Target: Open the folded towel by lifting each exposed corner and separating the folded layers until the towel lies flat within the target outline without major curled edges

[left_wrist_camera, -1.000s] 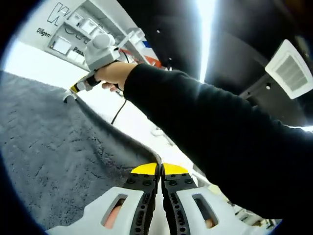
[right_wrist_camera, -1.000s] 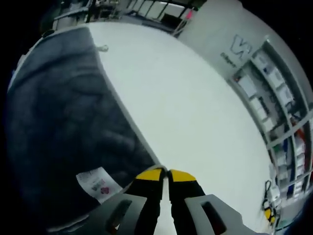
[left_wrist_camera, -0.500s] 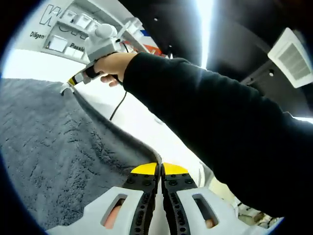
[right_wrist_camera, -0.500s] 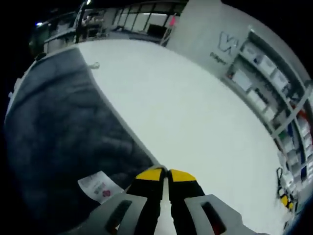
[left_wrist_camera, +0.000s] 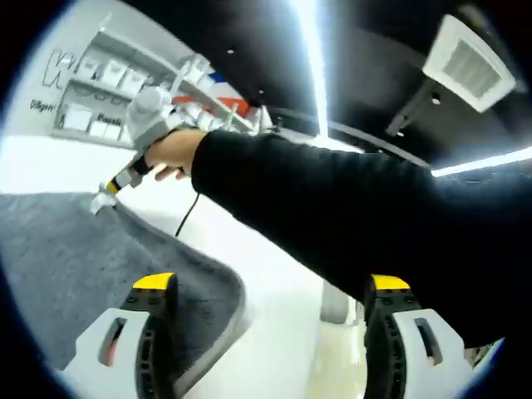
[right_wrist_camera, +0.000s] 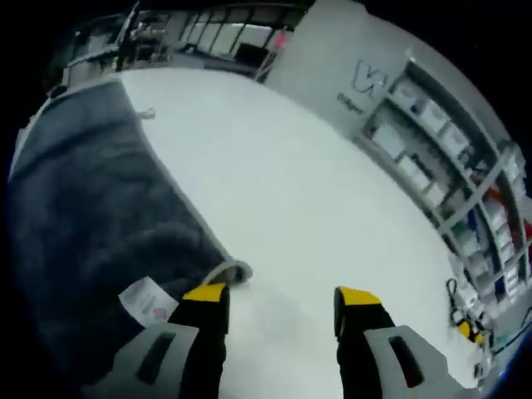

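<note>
Both grippers — left gripper (left_wrist_camera: 270,287) and right gripper (right_wrist_camera: 278,293) — gape wide, empty (dark grey terry towel (right_wrist_camera: 91,216) lies on white table (right_wrist_camera: 316,199)).

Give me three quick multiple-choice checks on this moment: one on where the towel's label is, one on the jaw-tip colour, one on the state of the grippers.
1. Where is the white label on the towel?
A. Near the corner by the right gripper
B. On the shelves
C. On the sleeve

2. What colour are the gripper jaw tips?
A. Red
B. Yellow
C. Blue

3. How do the grippers stand?
A. Both shut on the towel
B. Left shut, right open
C. Both open, holding nothing

Answers:
1 A: the label lies on the towel just beside the right gripper.
2 B: yellow tips show in both views.
3 C: in each view the left gripper and the right gripper have their jaws spread wide, with the towel corner lying loose on the table.
</note>
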A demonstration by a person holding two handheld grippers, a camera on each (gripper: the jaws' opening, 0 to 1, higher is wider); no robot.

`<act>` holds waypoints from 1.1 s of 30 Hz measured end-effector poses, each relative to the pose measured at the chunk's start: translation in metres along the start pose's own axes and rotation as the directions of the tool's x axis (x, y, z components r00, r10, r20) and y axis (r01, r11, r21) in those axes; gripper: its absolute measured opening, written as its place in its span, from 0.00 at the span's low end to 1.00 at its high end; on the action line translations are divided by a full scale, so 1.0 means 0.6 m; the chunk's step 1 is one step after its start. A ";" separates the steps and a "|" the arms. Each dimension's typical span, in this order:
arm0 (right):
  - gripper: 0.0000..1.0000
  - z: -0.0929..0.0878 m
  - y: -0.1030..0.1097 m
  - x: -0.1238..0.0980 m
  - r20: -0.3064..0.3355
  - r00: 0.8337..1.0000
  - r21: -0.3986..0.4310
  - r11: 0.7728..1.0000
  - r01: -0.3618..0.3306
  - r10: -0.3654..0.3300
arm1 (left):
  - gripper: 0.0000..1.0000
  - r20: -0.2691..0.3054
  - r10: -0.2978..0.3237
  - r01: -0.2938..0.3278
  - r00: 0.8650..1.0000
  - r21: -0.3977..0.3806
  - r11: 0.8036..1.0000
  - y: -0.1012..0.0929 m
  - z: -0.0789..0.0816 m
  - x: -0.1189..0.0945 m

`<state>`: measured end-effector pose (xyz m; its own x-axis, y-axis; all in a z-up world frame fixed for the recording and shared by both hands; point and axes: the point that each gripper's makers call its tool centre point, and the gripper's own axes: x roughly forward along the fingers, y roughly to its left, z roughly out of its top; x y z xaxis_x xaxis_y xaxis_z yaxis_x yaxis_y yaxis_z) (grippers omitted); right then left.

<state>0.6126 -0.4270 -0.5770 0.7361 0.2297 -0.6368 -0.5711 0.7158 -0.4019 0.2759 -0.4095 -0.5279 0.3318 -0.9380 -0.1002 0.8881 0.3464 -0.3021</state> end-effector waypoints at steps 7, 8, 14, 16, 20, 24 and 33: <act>0.67 -0.019 0.013 -0.034 0.031 0.999 0.125 0.991 -0.042 0.039 | 1.00 -0.016 -0.045 0.046 0.999 0.079 0.996 -0.014 0.026 -0.039; 0.68 -0.025 0.014 -0.039 0.028 0.999 0.124 0.992 -0.039 0.036 | 1.00 -0.013 -0.046 0.047 0.999 0.085 0.995 -0.015 0.031 -0.046; 0.68 -0.055 0.019 -0.081 0.030 1.000 0.144 0.990 -0.002 -0.003 | 1.00 0.007 -0.018 0.017 1.000 0.091 0.996 0.022 0.052 -0.101; 0.68 -0.065 0.027 -0.096 0.020 1.000 0.144 0.989 0.011 -0.014 | 1.00 0.012 -0.001 -0.001 1.000 0.100 0.995 0.038 0.057 -0.122; 0.71 -0.082 0.034 -0.129 0.022 0.999 0.142 0.989 0.039 -0.042 | 1.00 0.027 0.091 -0.094 0.995 0.154 0.983 0.094 0.072 -0.195; 0.70 -0.104 0.029 -0.166 0.013 0.996 0.236 0.968 0.084 -0.090 | 1.00 0.039 0.180 -0.184 0.983 0.182 0.966 0.147 0.086 -0.265; 0.76 -0.095 0.050 -0.276 0.111 0.980 0.308 0.943 0.123 -0.164 | 1.00 0.093 0.439 -0.447 0.894 0.108 0.888 0.300 0.128 -0.505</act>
<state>0.4529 -0.4812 -0.5215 0.8554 0.1812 -0.4853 -0.3363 0.9068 -0.2542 0.3597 -0.0621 -0.4794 0.7159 -0.6852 -0.1343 0.6743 0.7284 -0.1215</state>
